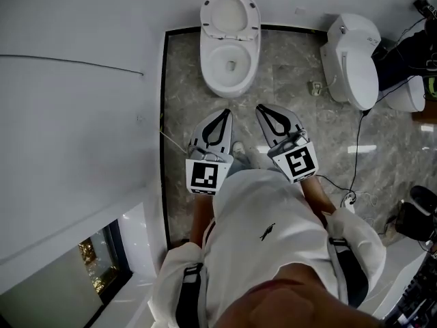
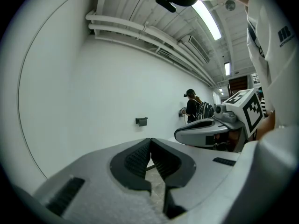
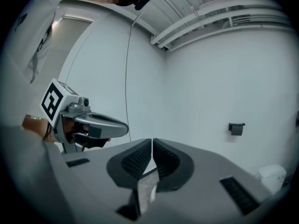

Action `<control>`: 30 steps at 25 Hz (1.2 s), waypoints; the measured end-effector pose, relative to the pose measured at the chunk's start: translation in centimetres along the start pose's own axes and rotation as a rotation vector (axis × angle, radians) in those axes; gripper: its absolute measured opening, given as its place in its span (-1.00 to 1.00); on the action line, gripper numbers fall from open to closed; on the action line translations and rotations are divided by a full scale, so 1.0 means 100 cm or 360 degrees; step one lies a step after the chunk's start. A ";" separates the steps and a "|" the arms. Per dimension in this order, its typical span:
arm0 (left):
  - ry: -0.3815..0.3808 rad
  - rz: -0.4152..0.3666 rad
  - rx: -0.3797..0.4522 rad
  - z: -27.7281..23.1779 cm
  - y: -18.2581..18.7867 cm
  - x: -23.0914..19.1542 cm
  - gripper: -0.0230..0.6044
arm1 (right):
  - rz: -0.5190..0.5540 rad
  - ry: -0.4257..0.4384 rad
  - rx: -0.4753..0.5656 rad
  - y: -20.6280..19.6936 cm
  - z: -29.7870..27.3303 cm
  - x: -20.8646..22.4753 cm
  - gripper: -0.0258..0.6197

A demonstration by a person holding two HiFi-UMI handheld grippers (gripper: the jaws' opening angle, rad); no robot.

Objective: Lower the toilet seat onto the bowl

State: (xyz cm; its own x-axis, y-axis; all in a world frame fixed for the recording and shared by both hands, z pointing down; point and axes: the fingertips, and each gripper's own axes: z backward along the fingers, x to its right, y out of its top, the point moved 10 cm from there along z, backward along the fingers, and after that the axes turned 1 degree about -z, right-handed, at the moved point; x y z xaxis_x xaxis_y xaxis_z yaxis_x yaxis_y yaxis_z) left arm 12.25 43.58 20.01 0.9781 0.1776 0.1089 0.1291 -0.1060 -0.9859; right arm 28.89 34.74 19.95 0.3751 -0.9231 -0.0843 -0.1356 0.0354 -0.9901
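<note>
Left tool (image 1: 224, 113) and right tool (image 1: 261, 108) hover near the raised toilet seat (image 1: 231, 14).

the head view is evenly and softly lit, cool in tone, with only faint shadows on the marble floor (image 1: 287, 80). two small white glare patches (image 1: 360, 149) sit on its right side, and the toilet seat (image 1: 209, 16) reads bright without burning out. in the left gripper view a long ceiling strip light (image 2: 209, 20) blows to pure white. both gripper views are heavily fisheyed: black corners ring a round picture, and the ceiling pipes (image 2: 140, 31) bow. the nearest foreground looks slightly soft, perhaps out of focus.
</note>
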 end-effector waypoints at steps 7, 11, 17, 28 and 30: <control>-0.0058 0.0013 -0.0008 -0.017 -0.011 -0.031 -0.84 | -0.0004 -0.0069 -0.0015 -0.004 -0.030 0.001 -0.83; -0.0083 0.0016 0.0004 -0.027 -0.013 -0.046 -0.84 | -0.0009 -0.0110 -0.0014 -0.005 -0.042 0.004 -0.83; -0.0113 0.0015 -0.0004 -0.042 -0.014 -0.063 -0.84 | -0.0016 -0.0151 -0.0023 -0.003 -0.058 0.010 -0.83; -0.0120 0.0018 0.0006 -0.072 -0.009 -0.089 -0.84 | -0.0030 -0.0191 -0.0057 -0.002 -0.085 0.035 -0.83; -0.0119 0.0016 0.0004 -0.078 -0.009 -0.093 -0.84 | -0.0023 -0.0189 -0.0058 -0.001 -0.091 0.041 -0.83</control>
State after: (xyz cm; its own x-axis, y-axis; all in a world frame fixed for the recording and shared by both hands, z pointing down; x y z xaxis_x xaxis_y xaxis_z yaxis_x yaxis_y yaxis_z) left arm 4.29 34.35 20.86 0.9643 0.2494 0.0892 0.1187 -0.1060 -0.9873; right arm 22.11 27.51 20.71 0.4829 -0.8715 -0.0850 -0.1620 0.0065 -0.9868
